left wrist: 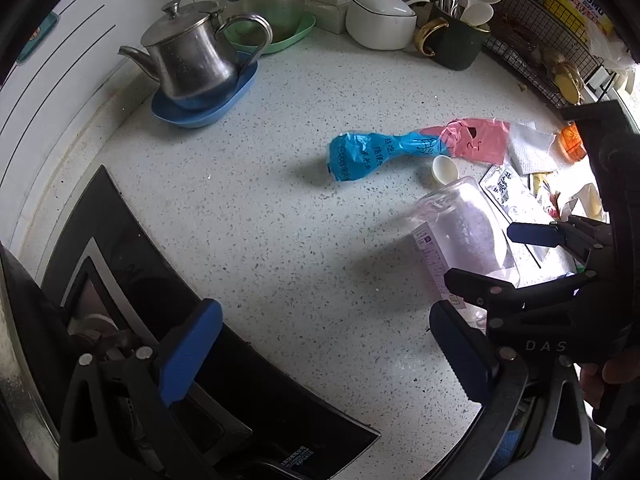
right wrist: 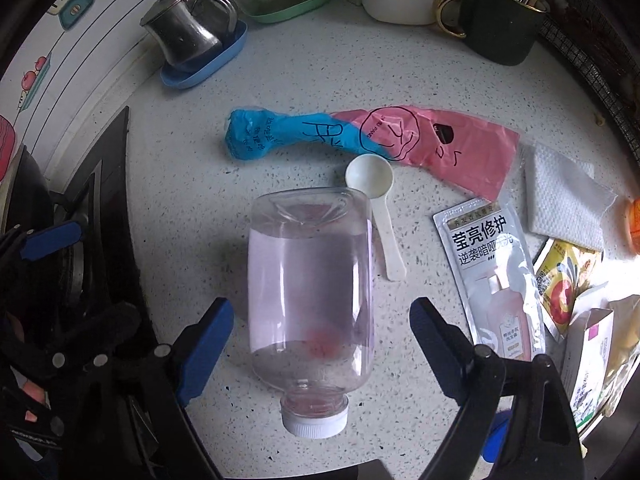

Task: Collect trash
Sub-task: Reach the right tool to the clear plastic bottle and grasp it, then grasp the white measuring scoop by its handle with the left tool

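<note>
The right gripper (right wrist: 322, 344) straddles the lying clear bottle (right wrist: 310, 300), jaws wide and gripping nothing (readying a grasp), while the left gripper (left wrist: 320, 344) hangs open, empty.

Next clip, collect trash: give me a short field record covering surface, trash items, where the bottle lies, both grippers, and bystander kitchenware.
surface: speckled countertop, stove at its left edge
trash: clear plastic bottle, blue-and-pink plastic bag, white scoop, silver sachet, paper napkin
bottle: lying on its side, white cap toward the camera, between the right gripper's fingers, not clamped
right gripper: open, straddling the bottle
left gripper: open, over bare counter, holding nothing
kitchenware: steel teapot on a blue dish, white lidded pot, dark mug with utensils
</note>
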The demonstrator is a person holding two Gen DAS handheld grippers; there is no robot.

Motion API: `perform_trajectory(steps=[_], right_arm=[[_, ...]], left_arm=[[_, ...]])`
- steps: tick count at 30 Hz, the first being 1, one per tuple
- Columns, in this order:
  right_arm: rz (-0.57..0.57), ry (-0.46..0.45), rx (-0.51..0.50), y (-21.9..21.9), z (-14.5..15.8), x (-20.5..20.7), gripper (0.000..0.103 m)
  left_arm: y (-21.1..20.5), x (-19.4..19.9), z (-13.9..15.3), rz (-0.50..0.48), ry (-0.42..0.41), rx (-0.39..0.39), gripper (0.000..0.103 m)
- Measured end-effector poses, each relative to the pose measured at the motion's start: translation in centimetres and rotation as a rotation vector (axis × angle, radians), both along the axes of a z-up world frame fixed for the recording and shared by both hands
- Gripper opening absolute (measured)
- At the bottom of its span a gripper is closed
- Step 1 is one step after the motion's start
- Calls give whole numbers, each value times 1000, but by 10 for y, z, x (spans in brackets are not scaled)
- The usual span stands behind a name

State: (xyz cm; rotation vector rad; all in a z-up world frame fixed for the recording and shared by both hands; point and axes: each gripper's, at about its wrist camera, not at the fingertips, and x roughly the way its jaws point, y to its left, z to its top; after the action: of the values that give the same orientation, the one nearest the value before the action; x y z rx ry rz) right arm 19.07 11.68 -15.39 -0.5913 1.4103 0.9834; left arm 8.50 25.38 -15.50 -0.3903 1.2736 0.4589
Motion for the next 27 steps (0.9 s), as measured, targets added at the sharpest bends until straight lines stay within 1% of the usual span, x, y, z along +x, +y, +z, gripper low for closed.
perform_trajectory(steps=[3, 5, 7, 8, 11, 13, 22, 27], right_arm=[[-4, -27, -24, -1, -5, 0, 90], [2, -74, -46, -2, -5, -2, 89], [5, -103, -50, -5, -4, -4, 79], [-3, -102, -50, -7, -3, -4, 69], [-30, -106, -30, -21, 3, 0, 69], [-53, -124, -15, -33, 10, 3, 69], [-172, -165, 54, -124, 70, 36, 68], [-231, -189, 65, -176, 92, 48, 68]], left_arm=[[1, 0, -2, -7, 4, 3, 103], [0, 1, -2, -19, 3, 4, 103], [-3, 3, -2, -31, 7, 10, 103], [-5, 3, -2, -38, 8, 15, 103], [-9, 4, -1, -52, 4, 20, 103], [-12, 4, 0, -63, -4, 18, 103], [-46, 24, 0, -133, -34, 5, 103], [-59, 48, -4, -159, -45, -36, 103]])
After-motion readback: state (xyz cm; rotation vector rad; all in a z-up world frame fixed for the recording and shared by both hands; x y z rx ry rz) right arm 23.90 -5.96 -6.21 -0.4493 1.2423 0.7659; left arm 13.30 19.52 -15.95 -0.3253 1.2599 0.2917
